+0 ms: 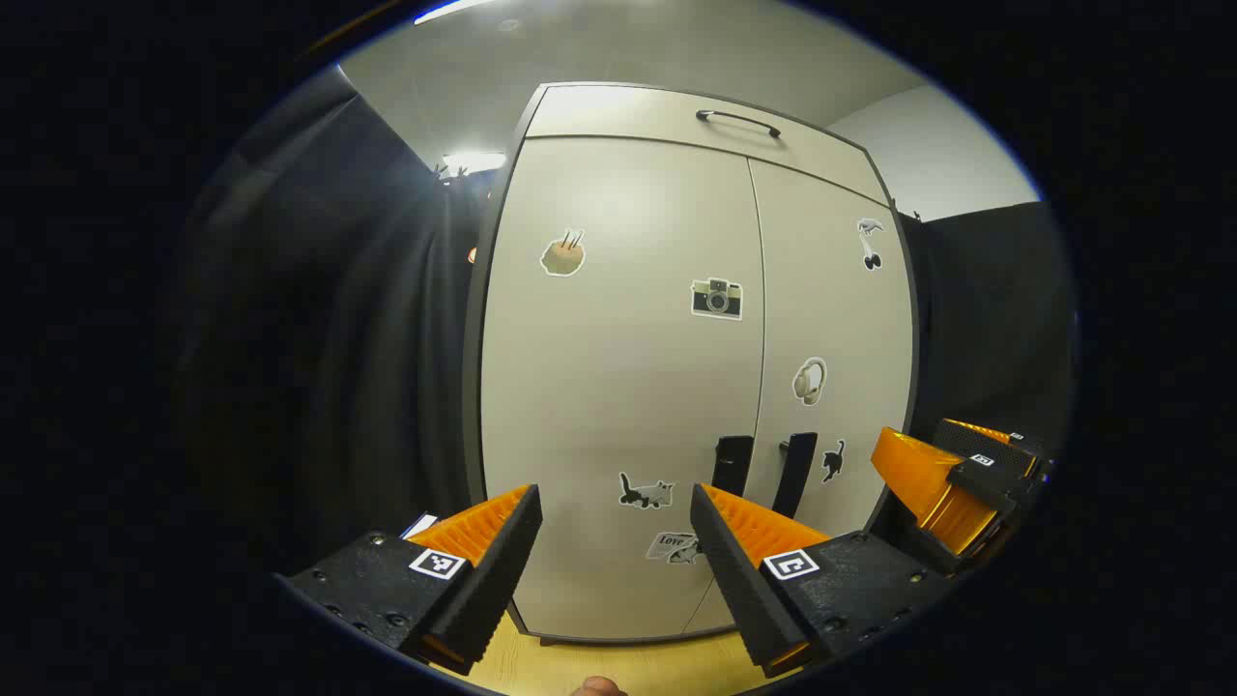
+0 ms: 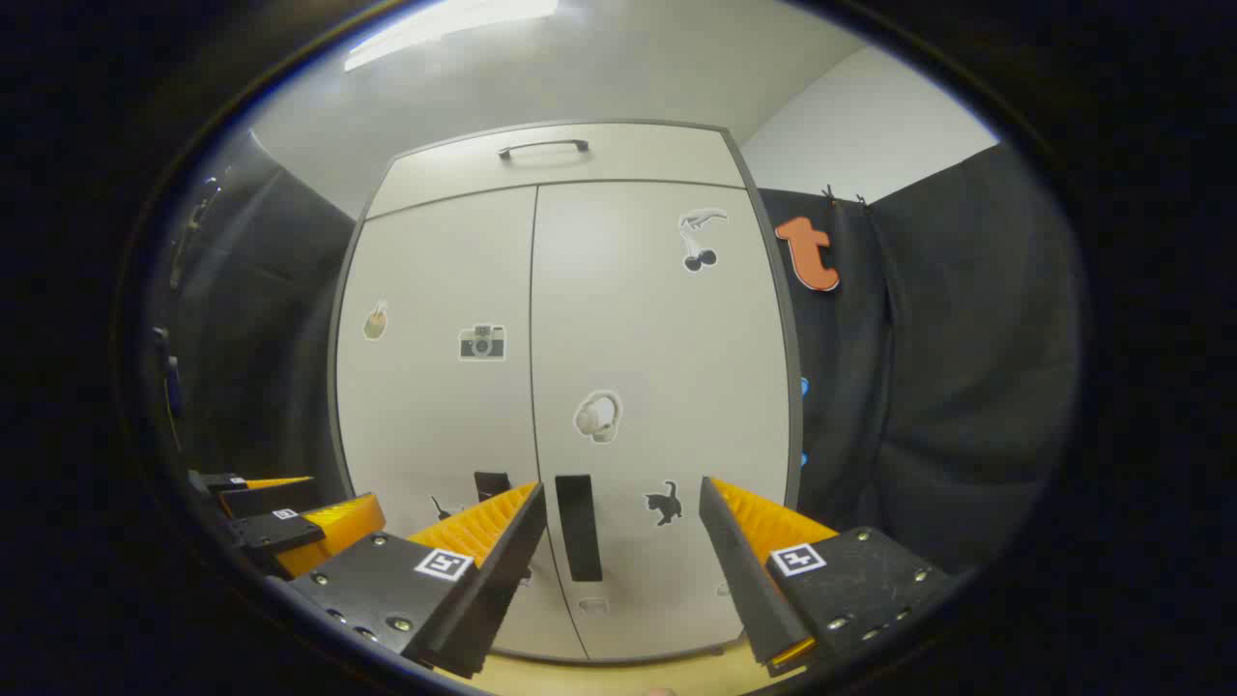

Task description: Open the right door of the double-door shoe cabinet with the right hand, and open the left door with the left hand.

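Note:
The pale shoe cabinet stands straight ahead with both doors closed. In the left gripper view its left door carries a dark vertical handle, and the right door has a matching handle beside the centre seam. My left gripper is open, short of the left door and left of its handle. My right gripper is open in front of the right door, whose handle shows just inside its left finger. Each gripper appears in the other's view: right gripper, left gripper.
Above the doors is a drawer front with a dark bar handle. Stickers dot both doors. Black cloth walls hang on both sides of the cabinet. A strip of light wooden floor shows below the cabinet.

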A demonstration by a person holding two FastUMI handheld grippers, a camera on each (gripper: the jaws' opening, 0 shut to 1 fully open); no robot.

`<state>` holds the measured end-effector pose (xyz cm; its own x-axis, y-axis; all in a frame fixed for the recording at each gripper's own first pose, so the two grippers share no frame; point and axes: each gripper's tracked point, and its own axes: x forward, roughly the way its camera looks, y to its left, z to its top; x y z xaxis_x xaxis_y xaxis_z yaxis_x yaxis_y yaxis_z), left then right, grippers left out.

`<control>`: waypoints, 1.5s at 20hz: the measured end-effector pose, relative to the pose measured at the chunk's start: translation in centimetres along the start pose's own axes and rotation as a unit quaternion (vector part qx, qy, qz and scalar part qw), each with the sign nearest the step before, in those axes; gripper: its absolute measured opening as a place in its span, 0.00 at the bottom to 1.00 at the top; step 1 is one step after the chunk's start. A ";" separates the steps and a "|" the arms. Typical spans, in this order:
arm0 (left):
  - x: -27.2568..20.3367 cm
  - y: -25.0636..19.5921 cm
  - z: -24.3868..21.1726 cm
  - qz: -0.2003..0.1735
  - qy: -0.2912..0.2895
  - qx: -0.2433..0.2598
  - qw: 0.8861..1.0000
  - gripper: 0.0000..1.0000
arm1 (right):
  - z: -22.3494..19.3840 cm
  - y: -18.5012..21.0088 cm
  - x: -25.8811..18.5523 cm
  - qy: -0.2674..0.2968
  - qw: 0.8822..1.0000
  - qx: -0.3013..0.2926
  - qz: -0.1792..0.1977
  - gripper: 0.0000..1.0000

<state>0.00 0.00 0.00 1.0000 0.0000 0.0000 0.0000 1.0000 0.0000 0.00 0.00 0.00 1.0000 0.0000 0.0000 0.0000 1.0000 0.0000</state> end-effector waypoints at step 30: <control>1.0 3.6 -0.3 0.034 0.005 0.012 0.999 0.93 | -6.1 3.0 6.1 0.062 0.998 -0.024 0.020 0.84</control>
<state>1.04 3.56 -0.32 0.9976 0.0682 -0.0086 -0.0680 0.9974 0.0246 6.07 3.01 -6.11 0.9915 0.0377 -0.1249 -0.0435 0.9981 -0.0445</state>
